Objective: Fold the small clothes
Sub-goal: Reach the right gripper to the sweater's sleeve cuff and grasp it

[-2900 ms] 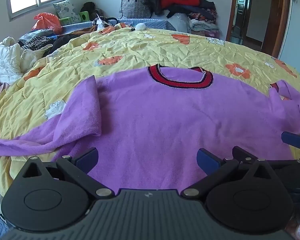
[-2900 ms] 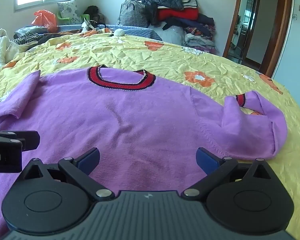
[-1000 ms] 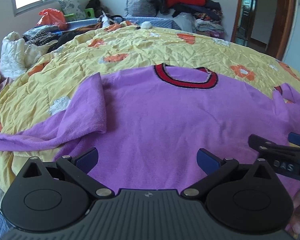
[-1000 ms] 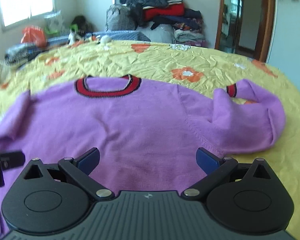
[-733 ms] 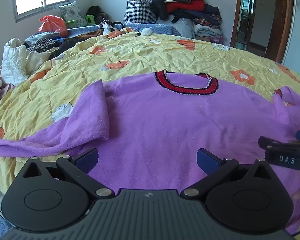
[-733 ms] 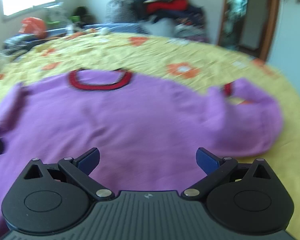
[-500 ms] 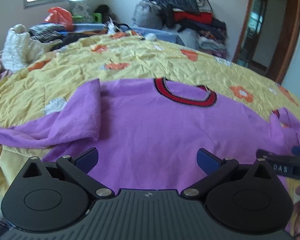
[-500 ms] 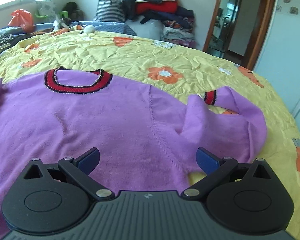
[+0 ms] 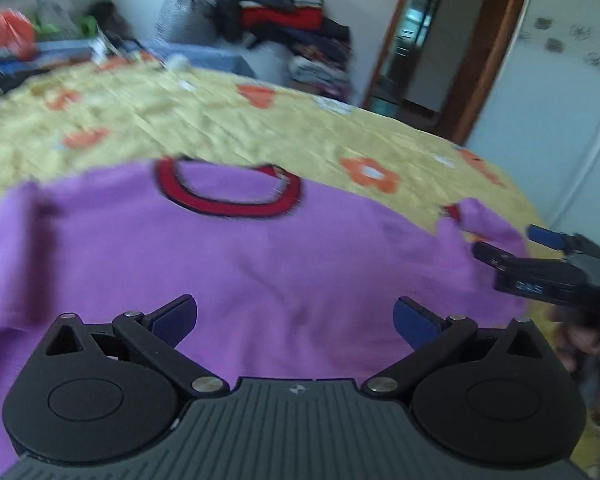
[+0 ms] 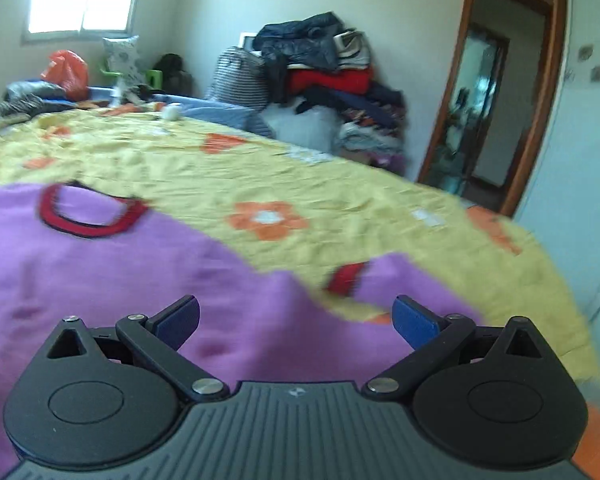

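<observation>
Crinkled yellow floral quilt (image 10: 340, 196); soft purple knit sweater (image 9: 260, 264) flat, red-ribbed collar (image 9: 228, 190).

Each gripper was matte black: a ribbed grey-black housing with a small pale logo, two round discs, silver pivot screws and linkage arms ending in blue pads (image 10: 414, 320). The right gripper (image 9: 540, 256) bore blurred white lettering, possibly "DAS".
</observation>
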`<action>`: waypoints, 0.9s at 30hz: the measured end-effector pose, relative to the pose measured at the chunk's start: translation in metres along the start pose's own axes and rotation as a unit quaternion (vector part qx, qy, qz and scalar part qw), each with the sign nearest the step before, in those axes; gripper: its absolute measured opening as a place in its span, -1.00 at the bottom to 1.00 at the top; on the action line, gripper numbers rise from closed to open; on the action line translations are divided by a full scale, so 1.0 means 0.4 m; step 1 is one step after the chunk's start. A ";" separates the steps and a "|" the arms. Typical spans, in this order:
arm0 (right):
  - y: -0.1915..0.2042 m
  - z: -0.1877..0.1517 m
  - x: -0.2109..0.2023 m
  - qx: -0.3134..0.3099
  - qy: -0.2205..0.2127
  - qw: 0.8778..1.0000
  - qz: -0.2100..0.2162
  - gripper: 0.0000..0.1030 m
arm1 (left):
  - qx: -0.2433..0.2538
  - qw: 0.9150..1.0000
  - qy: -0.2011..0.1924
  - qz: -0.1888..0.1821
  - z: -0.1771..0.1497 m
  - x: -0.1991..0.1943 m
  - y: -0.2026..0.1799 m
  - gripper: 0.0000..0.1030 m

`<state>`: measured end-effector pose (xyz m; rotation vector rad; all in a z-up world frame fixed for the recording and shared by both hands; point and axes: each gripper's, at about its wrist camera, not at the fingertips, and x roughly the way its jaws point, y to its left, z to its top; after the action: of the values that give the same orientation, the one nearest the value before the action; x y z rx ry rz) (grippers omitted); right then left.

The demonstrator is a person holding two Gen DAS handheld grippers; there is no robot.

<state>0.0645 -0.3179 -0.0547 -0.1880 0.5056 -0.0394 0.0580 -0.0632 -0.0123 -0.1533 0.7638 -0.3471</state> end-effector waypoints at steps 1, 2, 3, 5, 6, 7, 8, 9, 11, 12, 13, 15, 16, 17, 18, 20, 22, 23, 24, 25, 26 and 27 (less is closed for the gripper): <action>-0.024 0.000 0.007 -0.002 -0.004 1.000 -0.012 1.00 | -0.009 1.000 0.009 -0.013 -0.002 0.016 -0.001 1.00; -0.043 0.001 0.013 -0.005 -0.008 1.000 -0.018 1.00 | -0.013 1.000 0.016 -0.022 -0.008 0.031 -0.004 1.00; -0.062 0.006 0.025 -0.010 -0.014 1.000 -0.022 1.00 | -0.012 0.999 0.021 -0.024 -0.010 0.042 -0.009 1.00; -0.098 0.023 0.065 -0.035 0.009 0.999 -0.022 1.00 | 0.009 0.999 0.026 -0.017 -0.017 0.057 -0.026 1.00; -0.111 0.032 0.086 -0.050 0.017 0.998 -0.022 1.00 | 0.020 0.999 0.025 -0.012 -0.020 0.061 -0.032 1.00; -0.125 0.043 0.105 -0.065 0.021 0.997 -0.020 1.00 | 0.028 0.999 0.024 -0.008 -0.023 0.064 -0.035 1.00; -0.138 0.056 0.129 -0.083 0.032 0.996 -0.011 0.99 | 0.033 0.999 0.024 -0.009 -0.023 0.065 -0.037 1.00; -0.151 0.065 0.157 -0.093 0.049 0.994 0.002 0.99 | 0.036 0.999 0.026 -0.014 -0.024 0.067 -0.037 1.00; -0.182 0.082 0.208 -0.096 0.076 0.992 0.038 0.88 | 0.032 0.999 0.030 -0.019 -0.025 0.069 -0.027 1.00; -0.196 0.094 0.231 -0.096 0.088 0.990 0.050 0.78 | 0.029 0.999 0.033 -0.019 -0.023 0.070 -0.023 1.00; -0.211 0.105 0.261 -0.094 0.110 0.988 0.060 0.53 | 0.026 0.999 0.036 -0.016 -0.022 0.074 -0.016 1.00; -0.235 0.122 0.316 -0.084 0.144 0.982 0.094 0.44 | 0.019 0.999 0.044 -0.011 -0.019 0.083 0.000 1.00; -0.246 0.131 0.345 -0.081 0.161 0.977 0.114 0.44 | 0.015 0.999 0.047 -0.008 -0.017 0.086 0.007 1.00; -0.251 0.136 0.367 -0.084 0.172 0.974 0.118 0.44 | 0.011 0.999 0.049 -0.004 -0.016 0.089 0.016 1.00; -0.253 0.142 0.387 -0.092 0.180 0.972 0.116 0.44 | 0.006 0.999 0.052 0.001 -0.015 0.091 0.026 1.00; -0.261 0.155 0.412 -0.087 0.196 0.967 0.135 0.45 | -0.005 0.998 0.057 0.008 -0.015 0.094 0.044 1.00; -0.267 0.166 0.437 -0.074 0.224 0.958 0.163 0.42 | -0.019 0.998 0.063 0.012 -0.017 0.097 0.061 1.00; -0.261 0.167 0.442 -0.083 0.230 0.955 0.168 0.01 | -0.024 0.997 0.067 0.014 -0.018 0.100 0.068 1.00; -0.251 0.165 0.447 -0.093 0.239 0.951 0.172 -0.31 | -0.029 0.997 0.071 0.015 -0.019 0.102 0.073 1.00; -0.244 0.163 0.452 -0.091 0.251 0.946 0.182 -0.70 | -0.033 0.997 0.074 0.017 -0.021 0.104 0.078 1.00; -0.236 0.159 0.449 -0.091 0.251 0.946 0.186 -0.81 | -0.037 0.996 0.076 0.019 -0.023 0.104 0.082 1.00; -0.226 0.157 0.439 -0.101 0.246 0.948 0.176 -0.83 | -0.039 0.996 0.077 0.019 -0.023 0.102 0.085 1.00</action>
<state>0.2492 -0.4107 -0.0674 -0.2877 1.0384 0.3236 0.0875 -0.0465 -0.0543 -0.1860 0.9311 -0.2951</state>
